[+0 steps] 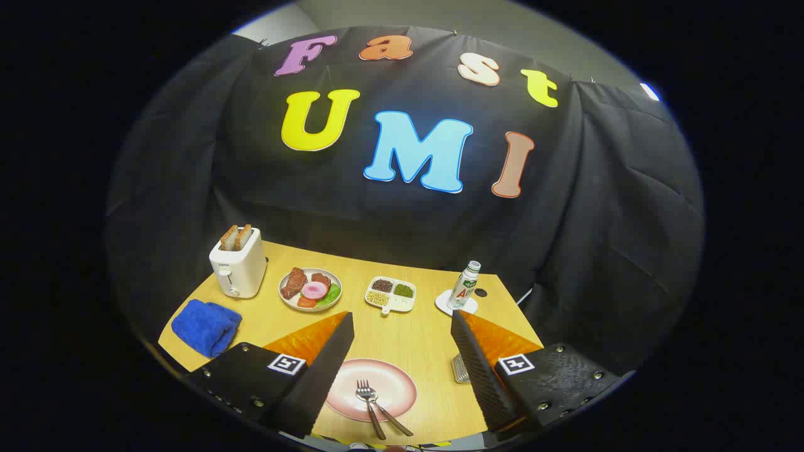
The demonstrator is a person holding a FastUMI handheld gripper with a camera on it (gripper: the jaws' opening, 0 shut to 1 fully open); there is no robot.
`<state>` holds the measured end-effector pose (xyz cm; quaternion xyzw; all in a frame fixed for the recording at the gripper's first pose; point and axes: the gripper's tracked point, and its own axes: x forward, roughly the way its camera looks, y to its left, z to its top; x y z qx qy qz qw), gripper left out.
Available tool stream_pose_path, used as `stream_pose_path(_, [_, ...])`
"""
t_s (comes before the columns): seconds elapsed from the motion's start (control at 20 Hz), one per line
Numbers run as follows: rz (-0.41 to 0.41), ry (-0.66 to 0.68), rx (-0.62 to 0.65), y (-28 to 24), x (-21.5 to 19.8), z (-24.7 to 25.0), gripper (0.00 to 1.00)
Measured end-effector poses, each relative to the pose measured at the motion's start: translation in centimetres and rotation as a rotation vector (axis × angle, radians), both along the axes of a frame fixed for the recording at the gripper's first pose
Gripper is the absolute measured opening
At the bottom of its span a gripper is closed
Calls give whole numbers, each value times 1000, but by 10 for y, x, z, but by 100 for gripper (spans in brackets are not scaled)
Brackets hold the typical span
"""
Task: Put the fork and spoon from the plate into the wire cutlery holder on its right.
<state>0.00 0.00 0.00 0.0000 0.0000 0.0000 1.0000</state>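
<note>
With fingers (402, 339) spread, fork (369, 405) on plate (402, 384).

Shiny metal fork (365, 395), wood-grain table (414, 339)

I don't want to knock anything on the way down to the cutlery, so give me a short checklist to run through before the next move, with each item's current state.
1. Tool open wide enough to take a handle: ok, fingers spread wide, nothing between them but table and plate.
2. Fork and spoon on the pink plate: ok, lying side by side, handles toward the tool.
3. Handles apart enough to grasp one alone: cannot tell, the heads overlap and the handles splay slightly.
4. Wire cutlery holder right of the plate: ok, though the right finger hides most of it.
5. Holder empty: cannot tell.
6. Path down to the plate free: ok, the bottle and snack tray stand farther back.
</note>
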Motion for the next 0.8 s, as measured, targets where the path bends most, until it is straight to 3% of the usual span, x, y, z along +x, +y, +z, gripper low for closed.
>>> stream_pose_path(0.6, [1,33,9,-6,12,-6,96])
stream_pose_path(0.8, [-8,130,-11,-8,26,-28,95])
